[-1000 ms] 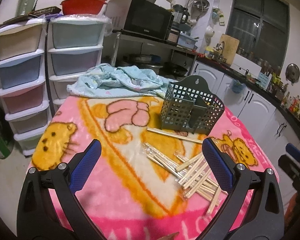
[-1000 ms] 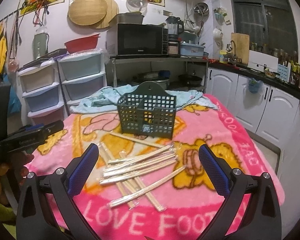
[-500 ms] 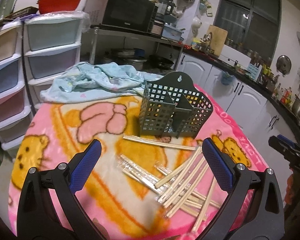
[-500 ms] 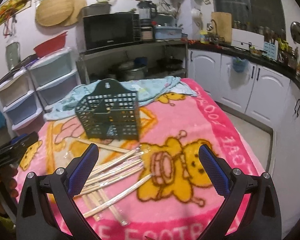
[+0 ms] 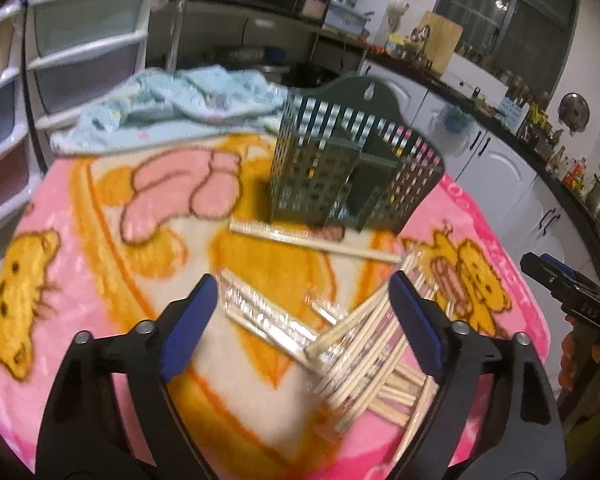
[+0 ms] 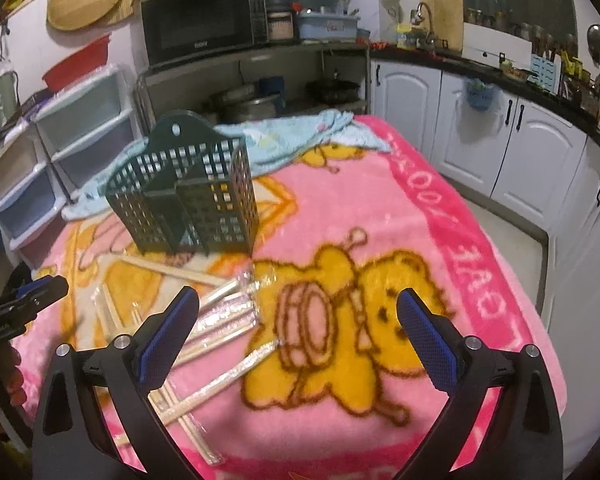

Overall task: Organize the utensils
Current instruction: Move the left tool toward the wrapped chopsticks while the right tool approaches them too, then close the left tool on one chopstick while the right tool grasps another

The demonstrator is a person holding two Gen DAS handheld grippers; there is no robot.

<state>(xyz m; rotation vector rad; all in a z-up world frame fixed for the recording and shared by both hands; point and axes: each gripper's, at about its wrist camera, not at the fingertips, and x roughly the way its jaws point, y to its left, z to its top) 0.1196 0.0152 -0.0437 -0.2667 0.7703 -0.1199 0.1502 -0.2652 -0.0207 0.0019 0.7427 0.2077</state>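
A dark green mesh utensil basket [image 5: 352, 168] stands upright on the pink cartoon blanket [image 5: 100, 240]; it also shows in the right wrist view [image 6: 188, 196]. Several wrapped wooden chopsticks [image 5: 340, 332] lie scattered in front of it, also in the right wrist view [image 6: 220, 312]. One pair [image 5: 312, 240] lies apart by the basket's foot. My left gripper [image 5: 300, 312] is open and empty, low over the pile. My right gripper [image 6: 296, 320] is open and empty, above the blanket right of the pile.
A crumpled light blue cloth [image 5: 172, 100] lies behind the basket. Plastic drawer units [image 5: 60, 60] stand at the left. A shelf with a microwave [image 6: 204, 32] is at the back. White cabinets [image 6: 520, 140] line the right. The blanket's edge drops off at the right.
My left gripper has moved forward and down toward the chopstick pile. My right gripper has swung to the right, so the basket and chopsticks now sit at its left.
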